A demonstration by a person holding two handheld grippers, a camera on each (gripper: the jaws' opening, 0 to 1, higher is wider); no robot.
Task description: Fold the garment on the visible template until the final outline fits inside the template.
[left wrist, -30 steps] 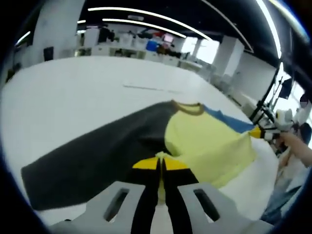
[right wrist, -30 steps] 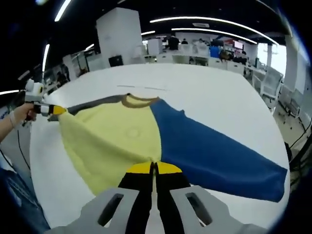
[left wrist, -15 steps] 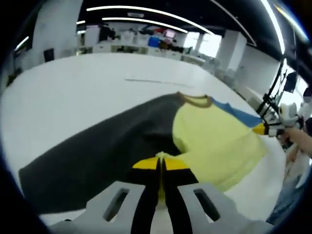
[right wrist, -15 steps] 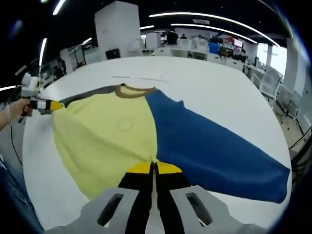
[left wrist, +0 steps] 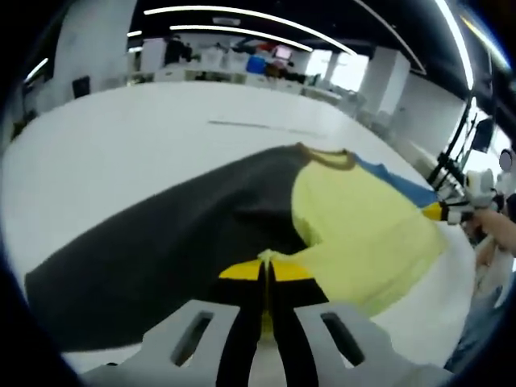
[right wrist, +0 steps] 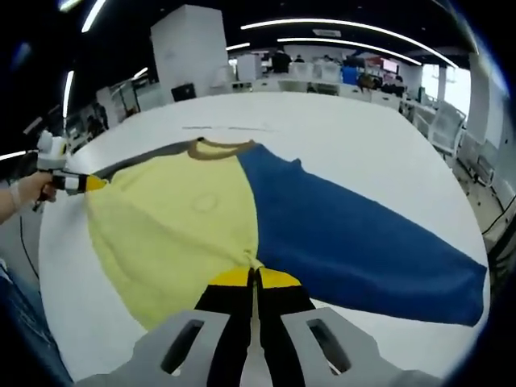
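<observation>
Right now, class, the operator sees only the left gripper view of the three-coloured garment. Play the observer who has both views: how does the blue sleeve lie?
Observer: The blue sleeve lies spread out at full length across the white table, its cuff far from the yellow body.
Operator: Where exactly does the right gripper grip?
Observer: The right gripper is shut on the garment at its near edge, just where yellow meets blue.
Operator: Anything on the chest?
Observer: A faint round mark, below the brown collar.
</observation>
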